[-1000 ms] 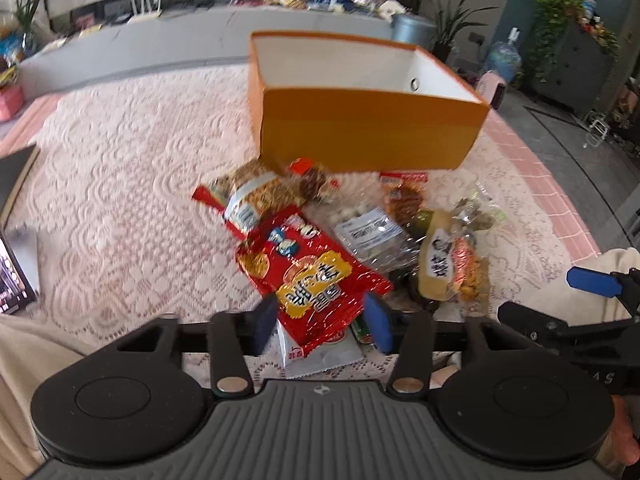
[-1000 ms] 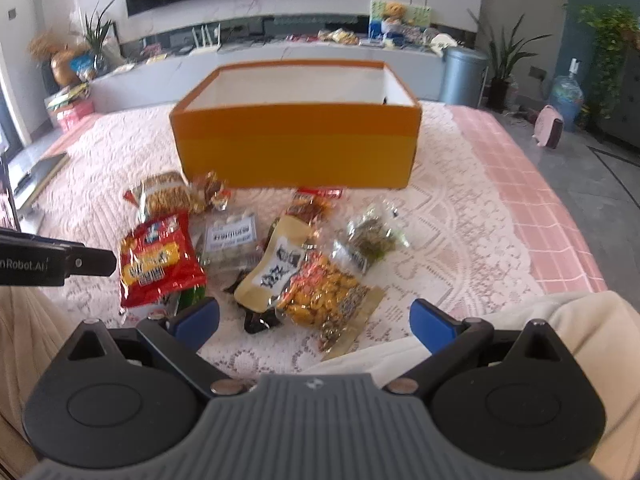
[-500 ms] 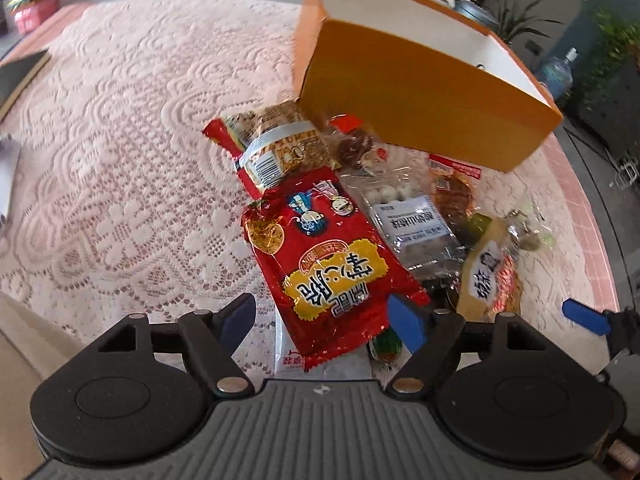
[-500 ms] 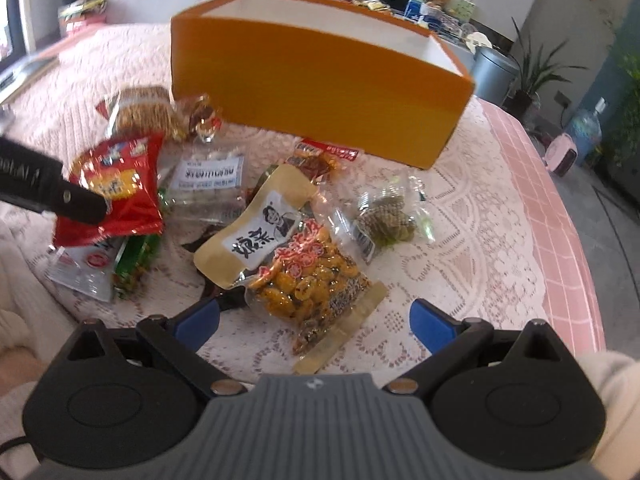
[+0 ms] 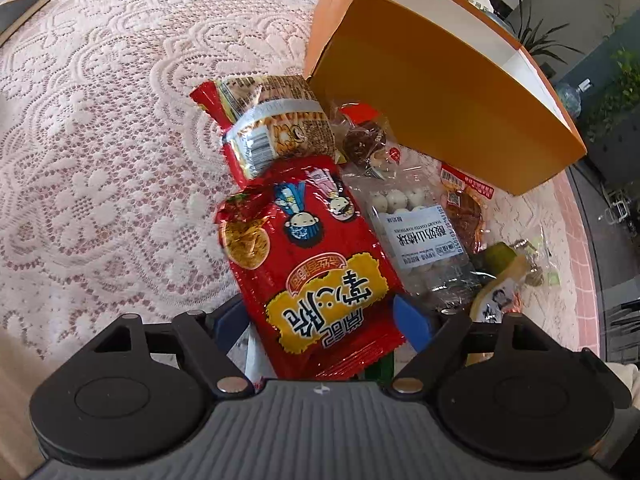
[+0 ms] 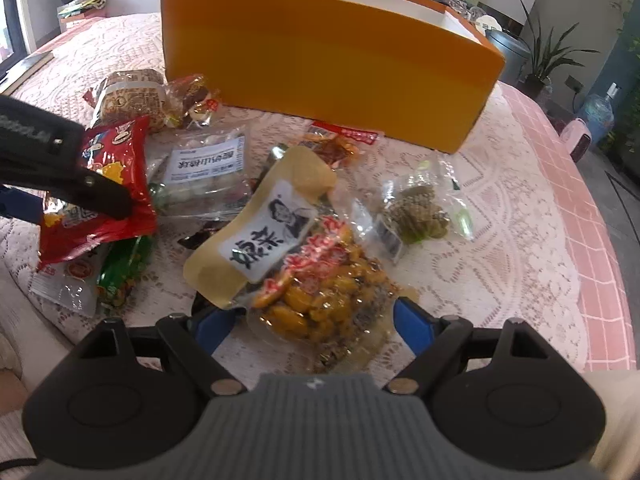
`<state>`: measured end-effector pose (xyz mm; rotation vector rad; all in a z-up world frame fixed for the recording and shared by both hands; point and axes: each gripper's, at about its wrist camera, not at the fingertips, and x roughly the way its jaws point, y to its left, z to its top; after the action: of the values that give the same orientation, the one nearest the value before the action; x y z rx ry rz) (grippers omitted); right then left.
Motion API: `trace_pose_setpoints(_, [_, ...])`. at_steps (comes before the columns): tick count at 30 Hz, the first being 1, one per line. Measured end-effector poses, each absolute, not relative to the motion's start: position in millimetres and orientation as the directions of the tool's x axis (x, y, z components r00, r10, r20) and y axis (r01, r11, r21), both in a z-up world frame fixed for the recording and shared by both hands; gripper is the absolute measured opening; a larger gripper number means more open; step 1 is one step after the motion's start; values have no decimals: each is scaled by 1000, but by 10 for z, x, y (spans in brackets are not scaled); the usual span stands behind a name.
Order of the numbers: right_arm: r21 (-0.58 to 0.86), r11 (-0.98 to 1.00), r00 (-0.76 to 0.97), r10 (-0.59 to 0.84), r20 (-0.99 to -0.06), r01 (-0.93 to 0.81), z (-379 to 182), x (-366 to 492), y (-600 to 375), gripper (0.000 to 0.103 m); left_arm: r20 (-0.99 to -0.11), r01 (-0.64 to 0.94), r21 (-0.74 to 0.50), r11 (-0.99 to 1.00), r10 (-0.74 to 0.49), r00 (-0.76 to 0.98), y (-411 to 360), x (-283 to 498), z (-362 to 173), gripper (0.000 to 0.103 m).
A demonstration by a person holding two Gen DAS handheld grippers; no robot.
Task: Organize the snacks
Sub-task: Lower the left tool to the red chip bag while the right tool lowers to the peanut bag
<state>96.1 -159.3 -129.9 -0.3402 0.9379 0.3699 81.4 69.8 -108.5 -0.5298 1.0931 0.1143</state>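
Left gripper (image 5: 322, 318) lower, astride red packet (image 5: 308, 264).

Lace tablecloth (image 5: 100, 152), houseplant (image 6: 548, 56), perhaps a bin (image 6: 508, 52).

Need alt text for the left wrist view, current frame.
The open left claw straddles the near end of a red snack packet lying on a lace tablecloth. More snack bags lie beyond and to its right, before an orange box.
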Motion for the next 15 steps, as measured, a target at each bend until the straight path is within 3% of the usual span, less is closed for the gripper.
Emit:
trace_pose_setpoints(4, [-103, 885, 538, 180, -824, -453, -1323, 973, -1578, 83, -860, -330, -347, 878, -157, 486, 651, 829, -1093, 96])
trace_pose_setpoints(6, [-99, 885, 537, 185, -823, -456, -1322, 973, -1582, 82, -858, -325, -340, 883, -150, 491, 635, 832, -1085, 90])
trace_pose_setpoints(10, [-102, 886, 559, 193, -806, -453, -1303, 932, -1588, 61, -853, -313, -343, 886, -154, 499, 629, 796, -1055, 79])
trace_pose_setpoints(15, [-151, 876, 592, 174, -787, -458, -1277, 853, -1555, 53, -838, -300, -343, 890, -146, 526, 627, 671, -970, 63])
